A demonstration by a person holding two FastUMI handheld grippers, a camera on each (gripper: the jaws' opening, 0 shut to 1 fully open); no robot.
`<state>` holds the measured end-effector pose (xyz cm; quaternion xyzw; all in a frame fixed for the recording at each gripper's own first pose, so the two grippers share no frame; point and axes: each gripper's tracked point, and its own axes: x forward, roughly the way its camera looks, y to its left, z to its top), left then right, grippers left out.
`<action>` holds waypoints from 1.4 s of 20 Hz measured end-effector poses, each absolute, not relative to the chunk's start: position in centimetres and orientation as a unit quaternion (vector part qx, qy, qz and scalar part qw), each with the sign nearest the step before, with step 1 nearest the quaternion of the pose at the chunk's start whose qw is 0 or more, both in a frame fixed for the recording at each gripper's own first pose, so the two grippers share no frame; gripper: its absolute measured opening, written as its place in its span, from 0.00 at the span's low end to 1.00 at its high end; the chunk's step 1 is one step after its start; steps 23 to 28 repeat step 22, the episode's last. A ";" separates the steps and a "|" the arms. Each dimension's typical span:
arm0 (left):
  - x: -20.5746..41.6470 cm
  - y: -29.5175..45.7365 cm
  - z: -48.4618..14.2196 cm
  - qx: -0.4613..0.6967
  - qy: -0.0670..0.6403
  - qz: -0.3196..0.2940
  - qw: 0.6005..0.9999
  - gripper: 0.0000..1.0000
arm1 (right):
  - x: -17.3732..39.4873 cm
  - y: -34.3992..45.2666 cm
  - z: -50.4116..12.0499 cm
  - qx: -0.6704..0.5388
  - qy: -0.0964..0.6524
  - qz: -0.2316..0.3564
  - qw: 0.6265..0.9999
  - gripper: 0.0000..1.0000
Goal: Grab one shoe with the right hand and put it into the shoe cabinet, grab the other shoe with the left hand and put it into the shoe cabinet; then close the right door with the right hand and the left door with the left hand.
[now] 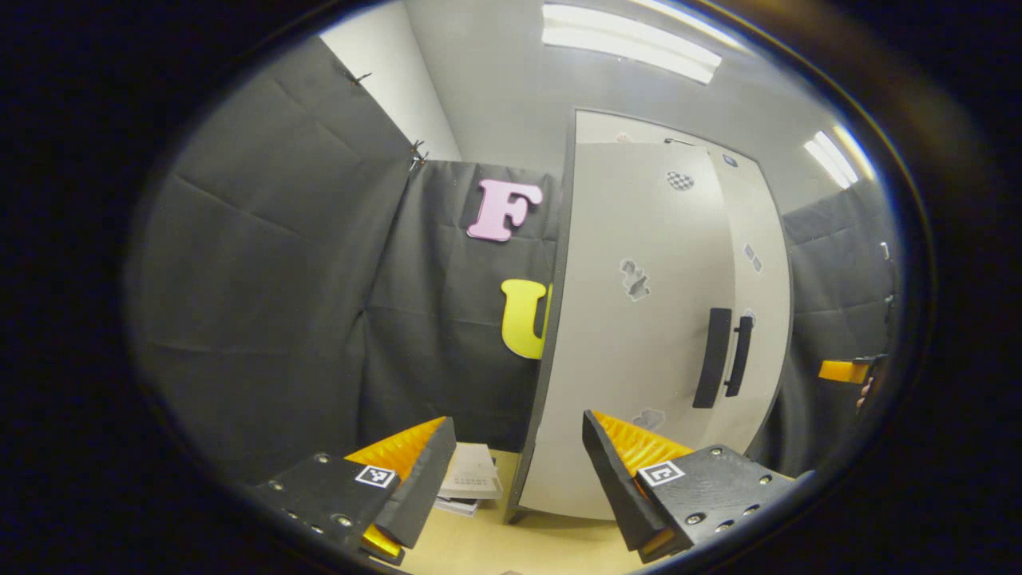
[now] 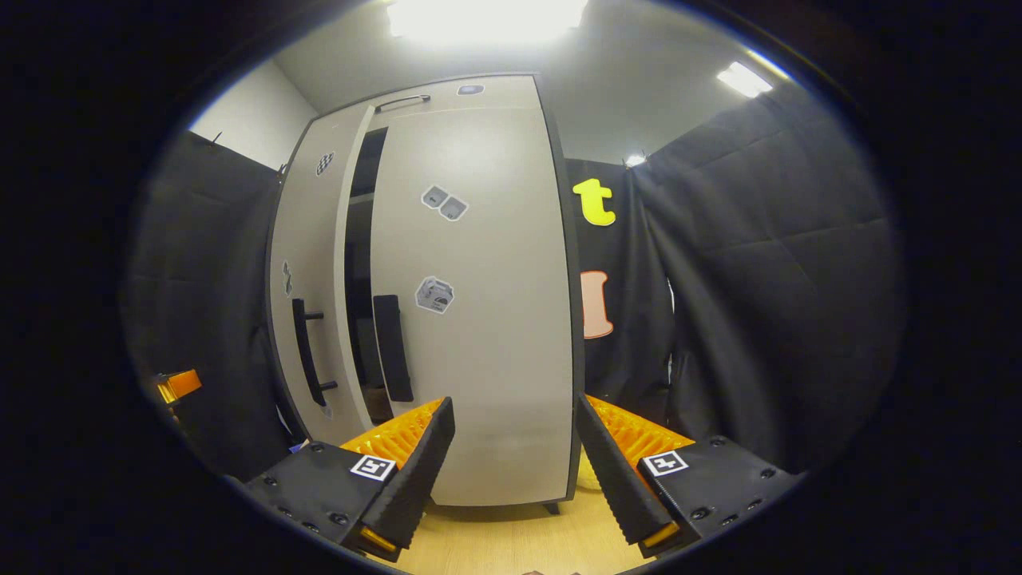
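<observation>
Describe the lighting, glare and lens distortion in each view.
Left gripper view: even light, ceiling strip lights bright but not blown out, fisheye bows the tall pale grey shoe cabinet. Right gripper view: a ceiling light blown out to white glare, soft sheen on the cabinet's right door, edges bowed likewise.

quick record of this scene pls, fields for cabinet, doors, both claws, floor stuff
cabinet: tall pale shoe cabinet standing on a wooden floor
right door: nearly closed
left door: slightly ajar, a dark gap between the two doors
handles: dark vertical bar on each door, left door handle
shoes: none visible outside the cabinet
left claw: open, holding nothing
right claw: open, holding nothing
floor stuff: stack of papers beside the cabinet
</observation>
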<state>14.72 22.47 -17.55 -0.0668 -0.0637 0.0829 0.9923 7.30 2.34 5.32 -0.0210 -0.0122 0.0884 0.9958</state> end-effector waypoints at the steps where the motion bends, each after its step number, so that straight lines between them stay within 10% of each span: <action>1: 14.6 22.4 -17.5 -0.070 -0.065 0.088 0.992 0.93 | 7.7 2.1 5.5 -0.023 -0.011 0.084 0.996 0.96; 28: 15.3 24.0 -19.7 -0.081 -0.076 0.112 0.987 0.99 | 9.6 3.3 5.7 -0.024 0.035 0.075 0.996 0.98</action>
